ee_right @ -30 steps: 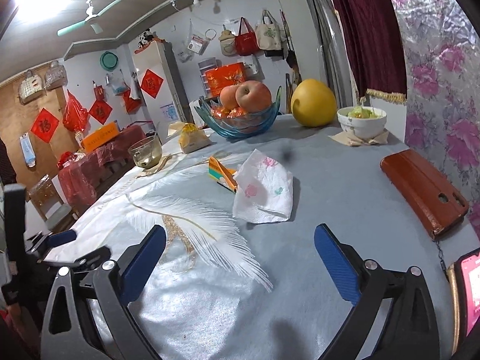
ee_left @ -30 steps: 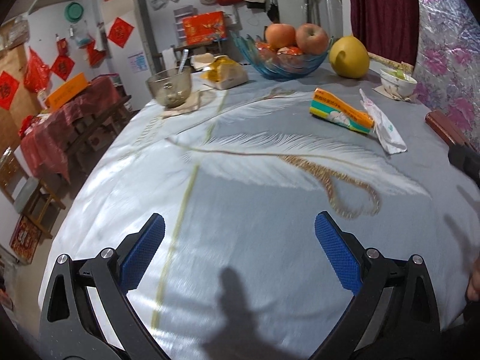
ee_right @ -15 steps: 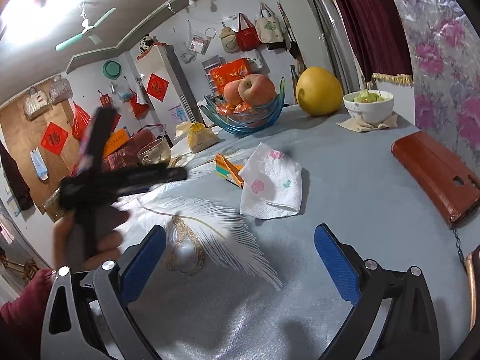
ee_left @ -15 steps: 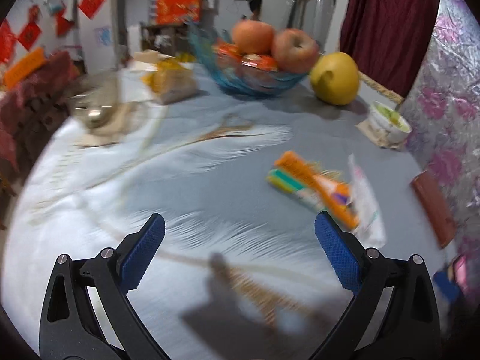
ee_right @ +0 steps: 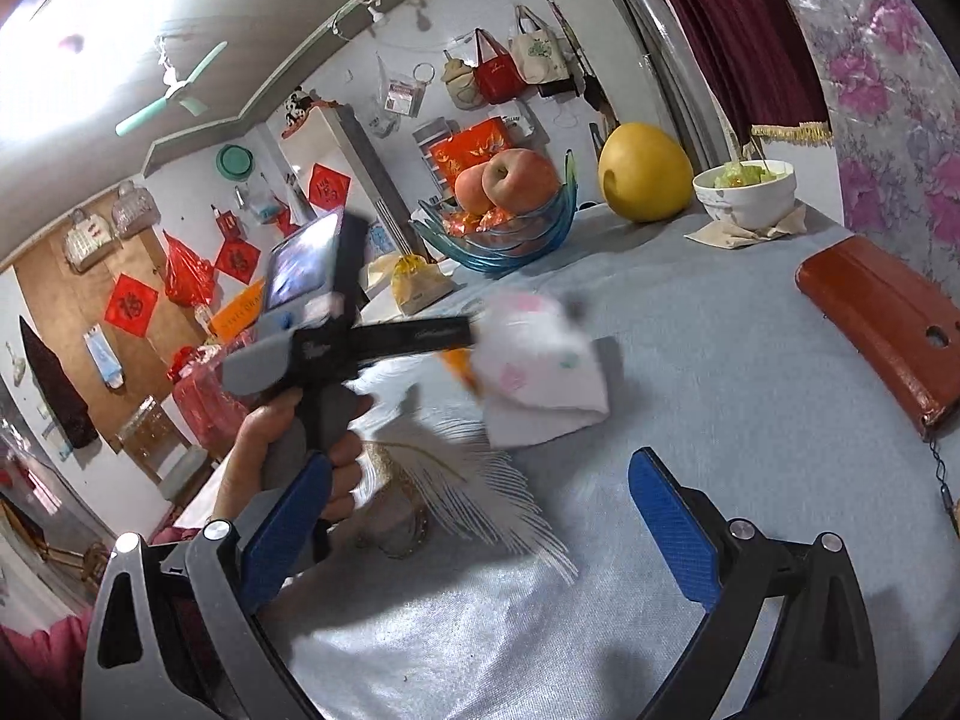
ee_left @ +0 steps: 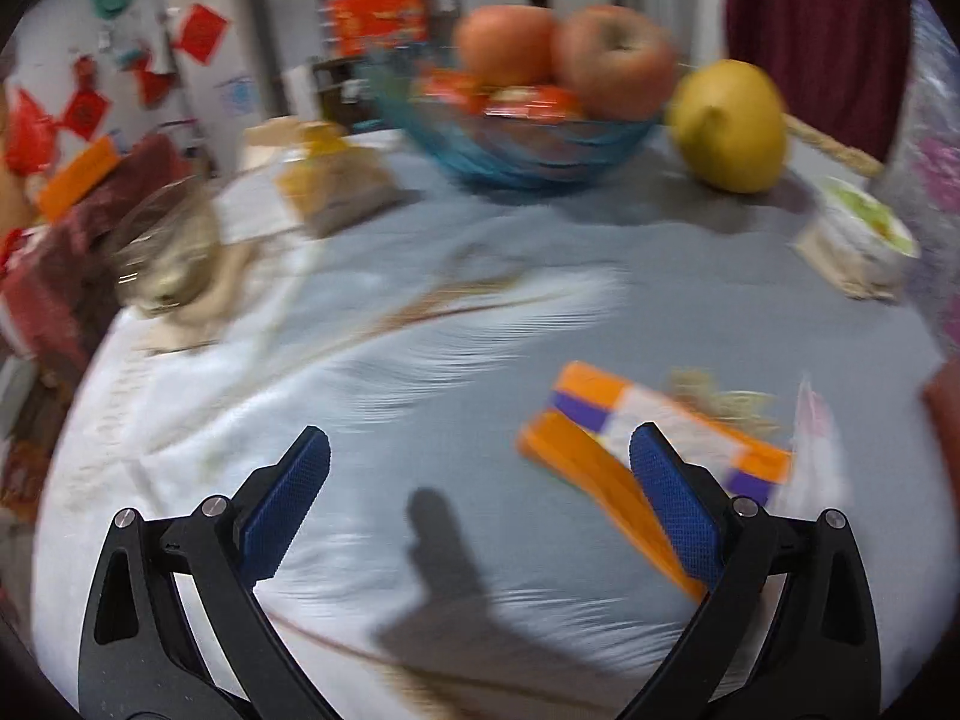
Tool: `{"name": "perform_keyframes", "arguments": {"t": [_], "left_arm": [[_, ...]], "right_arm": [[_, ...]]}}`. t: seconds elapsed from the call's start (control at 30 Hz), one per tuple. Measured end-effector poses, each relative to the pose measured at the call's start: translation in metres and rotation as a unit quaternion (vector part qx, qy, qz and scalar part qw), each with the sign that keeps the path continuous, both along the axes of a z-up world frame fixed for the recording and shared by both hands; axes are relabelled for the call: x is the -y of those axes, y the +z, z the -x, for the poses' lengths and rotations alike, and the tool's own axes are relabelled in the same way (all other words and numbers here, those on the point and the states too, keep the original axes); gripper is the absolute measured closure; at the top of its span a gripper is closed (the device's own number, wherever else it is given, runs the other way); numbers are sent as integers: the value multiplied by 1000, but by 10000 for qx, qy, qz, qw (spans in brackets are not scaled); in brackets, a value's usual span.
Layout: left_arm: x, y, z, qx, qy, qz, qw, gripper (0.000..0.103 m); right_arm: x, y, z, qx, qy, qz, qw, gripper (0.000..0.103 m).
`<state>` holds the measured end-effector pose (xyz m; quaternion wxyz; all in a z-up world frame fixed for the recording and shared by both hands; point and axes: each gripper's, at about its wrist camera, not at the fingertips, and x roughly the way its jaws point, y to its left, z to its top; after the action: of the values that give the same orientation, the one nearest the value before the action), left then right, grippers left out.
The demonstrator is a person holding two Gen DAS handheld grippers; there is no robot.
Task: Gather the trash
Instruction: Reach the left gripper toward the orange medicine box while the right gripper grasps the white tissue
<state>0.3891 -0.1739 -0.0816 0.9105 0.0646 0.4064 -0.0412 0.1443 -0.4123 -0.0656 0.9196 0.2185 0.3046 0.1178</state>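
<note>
Orange box point(ee_left: 648, 456) lies ahead-right of our left gripper point(ee_left: 479, 483), long axis slanting near-right; both grippers gape empty, right gripper point(ee_right: 479, 510) farther.

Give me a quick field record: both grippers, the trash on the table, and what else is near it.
left gripper: open, empty, low over the tablecloth, its right finger overlapping the orange box
right gripper: open, empty, farther back from the trash
orange box: lying flat, blurred by motion
tissue: crumpled, white with a faint print, beside the box
left hand: gripping the left tool's handle
fruit bowl: blue glass, holds apples, at the far side
pomelo: right of the fruit bowl
white bowl: on a napkin
</note>
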Motion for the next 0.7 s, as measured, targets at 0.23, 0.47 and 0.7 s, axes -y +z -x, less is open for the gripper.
{"name": "perform_keyframes", "arguments": {"t": [0.23,0.47,0.7], "left_arm": [[-90,10,15,255,841,585,9944,7],[-71,7,23,66,240,874,9959,7],[-59,11,34,206,-67,645,9977,7]], "right_arm": [[0,1,0,33,6,-11,10000,6],[-3,-5,-12,-364,25,138,9992,6],[-23,1,-64,-913,156,1226,9881,6]]}}
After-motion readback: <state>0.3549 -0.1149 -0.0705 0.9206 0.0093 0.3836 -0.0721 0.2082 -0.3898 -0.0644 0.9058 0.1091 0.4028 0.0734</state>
